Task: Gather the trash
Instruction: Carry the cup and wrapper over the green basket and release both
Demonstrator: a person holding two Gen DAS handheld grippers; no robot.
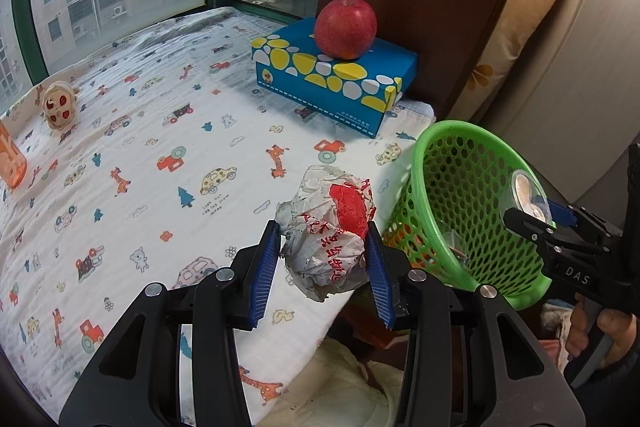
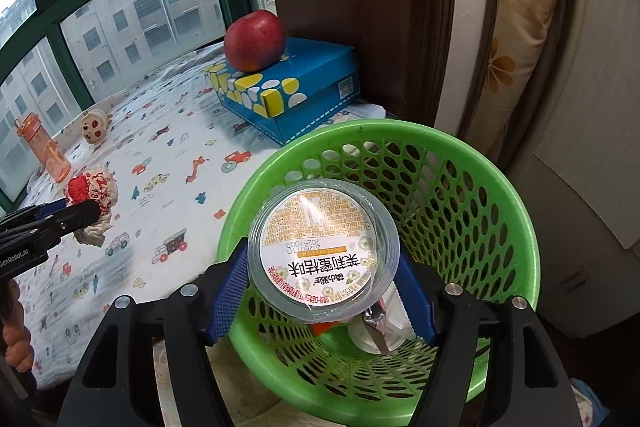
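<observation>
Gripping a crumpled white-and-red wrapper [image 1: 328, 231], left claw [image 1: 322, 263], right claw [image 2: 322, 291] clamping a clear labelled cup [image 2: 322, 251] over green basket [image 2: 480, 163]

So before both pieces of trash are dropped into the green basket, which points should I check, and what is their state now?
1. Left gripper shut on crumpled wrapper: ok.
2. Right gripper shut on plastic cup: ok.
3. Cup above green basket opening: ok.
4. Wrapper above basket: not ok, it is beside the rim, over the bed.
5. Room left in basket: ok, only a few items at the bottom.
</observation>
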